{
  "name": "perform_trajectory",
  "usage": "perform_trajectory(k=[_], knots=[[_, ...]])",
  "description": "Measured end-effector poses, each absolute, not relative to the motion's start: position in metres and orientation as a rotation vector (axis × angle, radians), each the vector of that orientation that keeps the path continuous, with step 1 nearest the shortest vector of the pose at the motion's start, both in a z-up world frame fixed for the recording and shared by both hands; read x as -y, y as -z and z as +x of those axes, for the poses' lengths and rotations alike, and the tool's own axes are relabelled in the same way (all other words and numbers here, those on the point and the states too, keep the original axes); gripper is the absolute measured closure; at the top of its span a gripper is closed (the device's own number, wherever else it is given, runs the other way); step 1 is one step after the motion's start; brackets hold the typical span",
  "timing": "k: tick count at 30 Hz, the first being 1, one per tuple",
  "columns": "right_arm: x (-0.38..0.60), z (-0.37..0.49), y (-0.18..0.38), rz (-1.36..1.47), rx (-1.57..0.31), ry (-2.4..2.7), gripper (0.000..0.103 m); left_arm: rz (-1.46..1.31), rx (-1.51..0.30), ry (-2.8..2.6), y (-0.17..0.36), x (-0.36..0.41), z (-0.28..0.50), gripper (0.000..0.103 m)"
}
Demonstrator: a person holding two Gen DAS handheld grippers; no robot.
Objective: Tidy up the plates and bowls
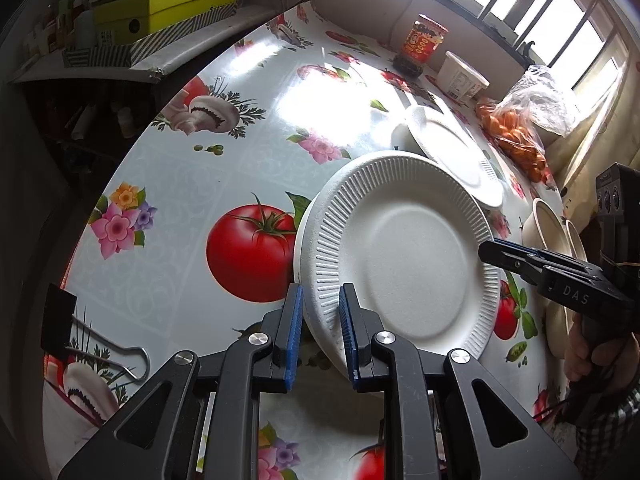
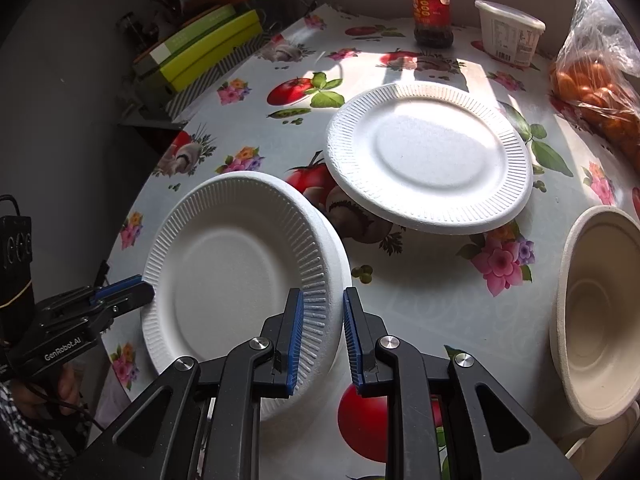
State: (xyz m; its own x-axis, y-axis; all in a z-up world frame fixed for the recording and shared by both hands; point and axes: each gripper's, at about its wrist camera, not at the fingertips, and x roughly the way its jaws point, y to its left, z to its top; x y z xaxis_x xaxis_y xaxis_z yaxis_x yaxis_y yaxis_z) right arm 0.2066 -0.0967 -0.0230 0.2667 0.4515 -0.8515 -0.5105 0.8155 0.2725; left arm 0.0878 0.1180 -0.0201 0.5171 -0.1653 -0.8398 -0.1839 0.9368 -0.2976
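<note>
Between both tools' pads [image 2: 295, 332] sits the plate's [image 2: 224, 264] rim.

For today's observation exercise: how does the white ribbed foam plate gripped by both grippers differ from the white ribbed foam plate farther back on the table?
The gripped white ribbed foam plate is pinched at opposite rims by the left gripper and right gripper; the farther white ribbed foam plate is untouched. The gripped plate tilts; the farther one lies almost level in sunlight. Both look alike in shape and colour.
</note>
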Motion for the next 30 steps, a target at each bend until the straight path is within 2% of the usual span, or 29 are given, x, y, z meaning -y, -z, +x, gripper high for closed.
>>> perform_trajectory(k=[22,30], knots=[[0.0933,0.2087,0.0299,-0.062,-1.135,-0.637,0.082,-0.394,-1.059,-0.012,0.0267,-0.122,0.0922,0.083],[0.093,0.2079,0.029,-0.069,-1.124,-0.634,0.075,-0.393,-1.062,-0.013,0.0272,-0.1226,0.0928,0.083]])
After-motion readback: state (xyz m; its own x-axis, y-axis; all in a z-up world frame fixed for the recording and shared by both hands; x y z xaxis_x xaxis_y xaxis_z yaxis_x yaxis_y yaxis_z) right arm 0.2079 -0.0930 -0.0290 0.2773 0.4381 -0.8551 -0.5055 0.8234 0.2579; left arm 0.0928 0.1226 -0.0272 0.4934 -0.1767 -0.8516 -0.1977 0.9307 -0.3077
